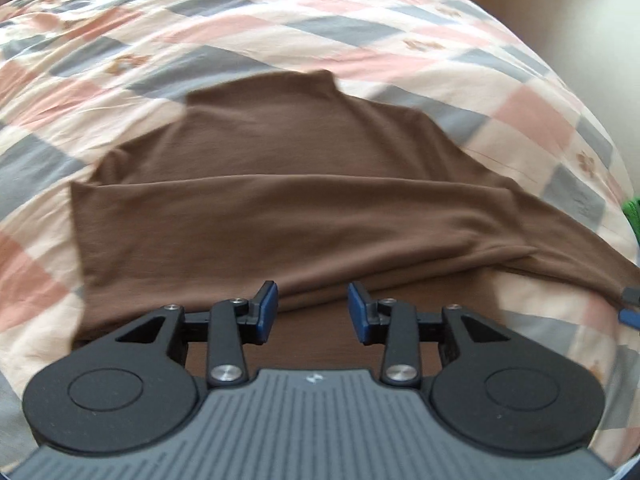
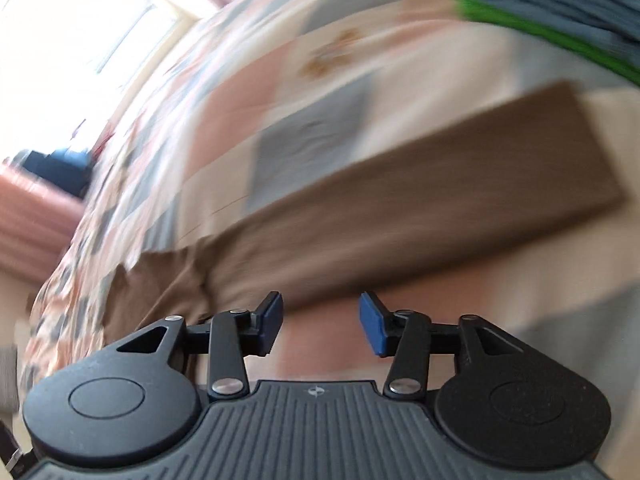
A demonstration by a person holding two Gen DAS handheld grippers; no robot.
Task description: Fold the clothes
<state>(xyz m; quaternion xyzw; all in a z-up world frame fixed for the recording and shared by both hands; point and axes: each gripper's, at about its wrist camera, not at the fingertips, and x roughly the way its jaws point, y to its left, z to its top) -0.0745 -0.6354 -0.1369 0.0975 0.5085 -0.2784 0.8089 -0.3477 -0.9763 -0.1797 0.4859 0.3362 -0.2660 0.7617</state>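
Observation:
A brown high-neck top [image 1: 280, 184] lies flat on the checked bedspread [image 1: 240, 32], collar away from me, one sleeve folded across its body and the other trailing off to the right. My left gripper [image 1: 313, 312] hovers over the top's near hem, jaws open with nothing between them. In the blurred right wrist view the long brown sleeve [image 2: 460, 184] stretches out to the right over the bedspread [image 2: 280, 92]. My right gripper [image 2: 320, 322] hangs just in front of that sleeve's near edge, jaws open and empty.
A green and grey-blue pile of cloth [image 2: 560, 12] lies at the far right of the bed; its green edge [image 1: 633, 216] shows in the left wrist view. Pink curtains [image 2: 32, 216] and a bright window [image 2: 80, 32] stand beyond the bed.

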